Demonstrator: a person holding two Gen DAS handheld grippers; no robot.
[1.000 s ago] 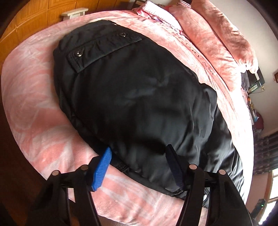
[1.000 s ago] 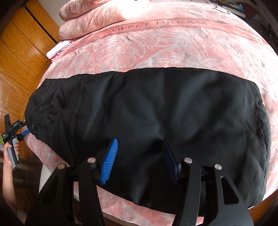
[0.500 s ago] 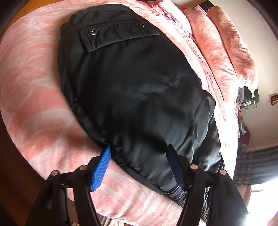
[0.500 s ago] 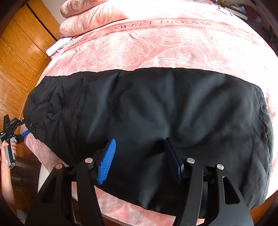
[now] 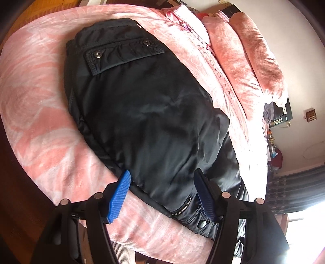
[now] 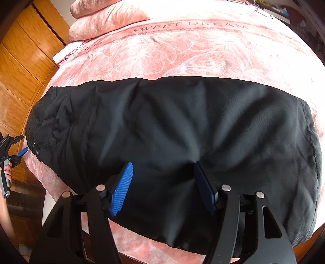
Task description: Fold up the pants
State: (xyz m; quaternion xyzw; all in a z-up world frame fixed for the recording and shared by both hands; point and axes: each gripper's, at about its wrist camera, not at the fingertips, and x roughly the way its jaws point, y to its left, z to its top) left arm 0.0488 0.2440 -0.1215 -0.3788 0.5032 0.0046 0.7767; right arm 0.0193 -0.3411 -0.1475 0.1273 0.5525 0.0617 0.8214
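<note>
Black padded pants (image 5: 146, 113) lie folded lengthwise across the pink bed; a flap pocket with two snaps (image 5: 121, 54) is at the far end. My left gripper (image 5: 162, 193) hovers open over the near waist end. Its left pad is at the pants' edge, its right pad by a zipper (image 5: 182, 209). In the right wrist view the pants (image 6: 172, 126) stretch left to right. My right gripper (image 6: 162, 182) is over the near edge, jaws opening, with slightly puckered fabric between the pads. The left gripper (image 6: 22, 144) shows at the far left, held by a hand (image 6: 8, 172).
A pink floral blanket (image 6: 172, 52) covers the bed, with pink pillows (image 6: 105, 18) at its head. A wooden wardrobe (image 6: 20, 61) stands close to the bed's left side. Dark curtains (image 5: 294, 186) and a cluttered shelf (image 5: 272, 142) are beyond the far side.
The left wrist view has tilted and rolled, so the zipper and a waist snap now show by the right pad. The right gripper's pads stand slightly wider apart over the fabric.
</note>
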